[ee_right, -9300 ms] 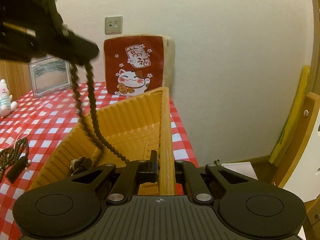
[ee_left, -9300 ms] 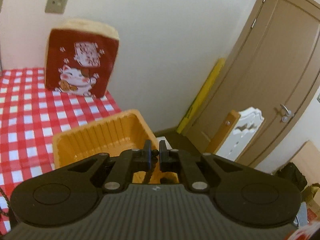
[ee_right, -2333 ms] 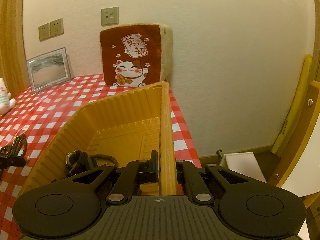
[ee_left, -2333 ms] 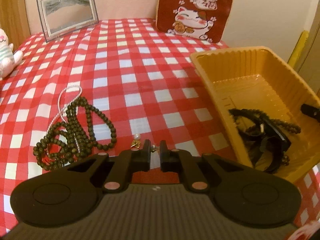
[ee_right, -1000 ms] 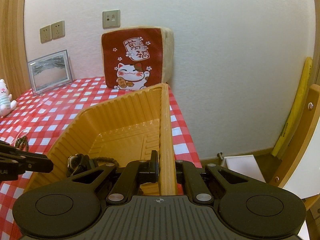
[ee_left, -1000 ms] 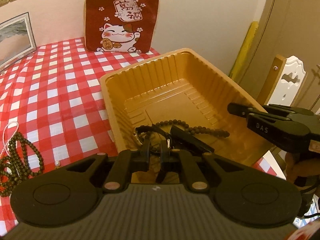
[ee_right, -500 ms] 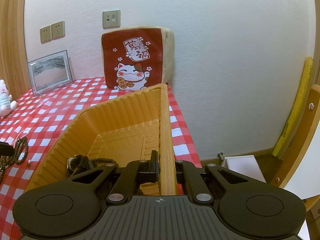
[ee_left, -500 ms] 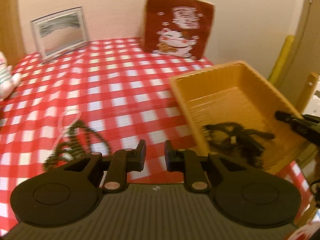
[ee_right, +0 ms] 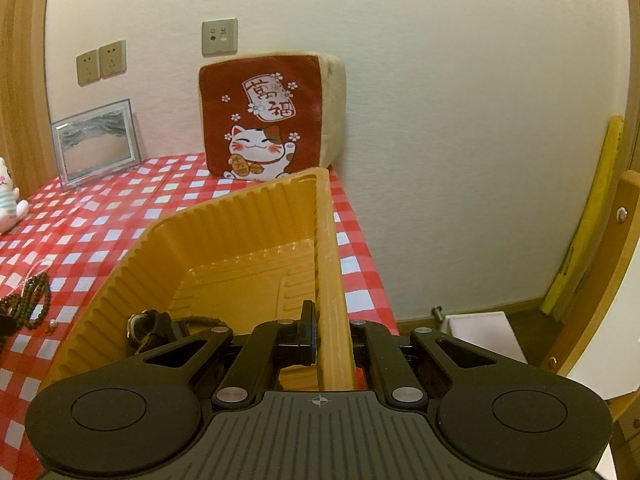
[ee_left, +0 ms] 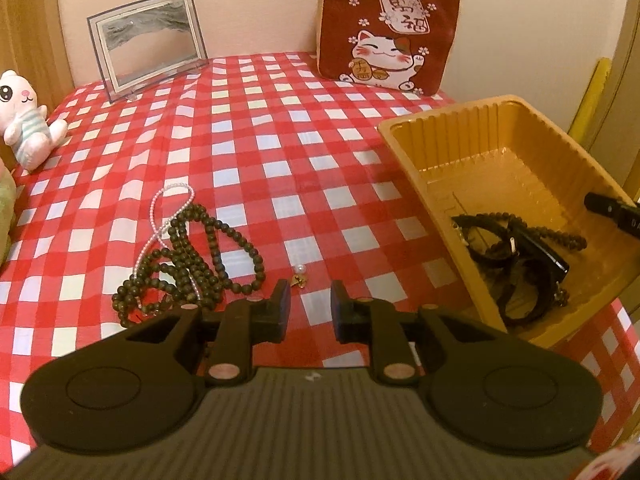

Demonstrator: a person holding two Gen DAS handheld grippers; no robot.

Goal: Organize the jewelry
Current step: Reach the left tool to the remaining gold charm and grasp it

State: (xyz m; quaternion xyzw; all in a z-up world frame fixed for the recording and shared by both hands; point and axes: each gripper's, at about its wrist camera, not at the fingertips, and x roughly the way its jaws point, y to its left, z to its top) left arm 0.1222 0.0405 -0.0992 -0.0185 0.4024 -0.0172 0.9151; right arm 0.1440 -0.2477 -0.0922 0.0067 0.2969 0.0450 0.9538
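Left wrist view: the left tongs (ee_left: 310, 306) sit at lower centre, jaws apart with nothing between them; they have just been opening. Just above the left jaw lies a small pearl charm (ee_left: 299, 274) on the checked table (ee_left: 256, 152). Left of it the dark beads (ee_left: 192, 256) lie heaped, tangled with a thin pink chain (ee_left: 168, 208) that loops toward the upper left. At the right edge the tray (ee_left: 404, 136) already holds a dark bracelet and a watch (ee_left: 520, 256); the tip of the right tongs (ee_left: 612, 210) shows on its right rim. A frame (ee_left: 148, 40), a cat cushion (ee_left: 388, 28) and a plush toy (ee_left: 24, 120) stand along the back, well apart from the work.

Right wrist view: the right tongs (ee_right: 330, 330) at lower centre are clamped on the tray's near wall (ee_right: 330, 264), steadying it. The beads (ee_right: 34, 300) show at far left on the table.

The step in hand looks like fetching the next piece. The charm is nearest, so I would lower the jaws to straddle it squarely and pinch low against the cloth, as it is small and may skid. For the beads, grip a thick bunch and lift slowly, since the pink chain may drag along
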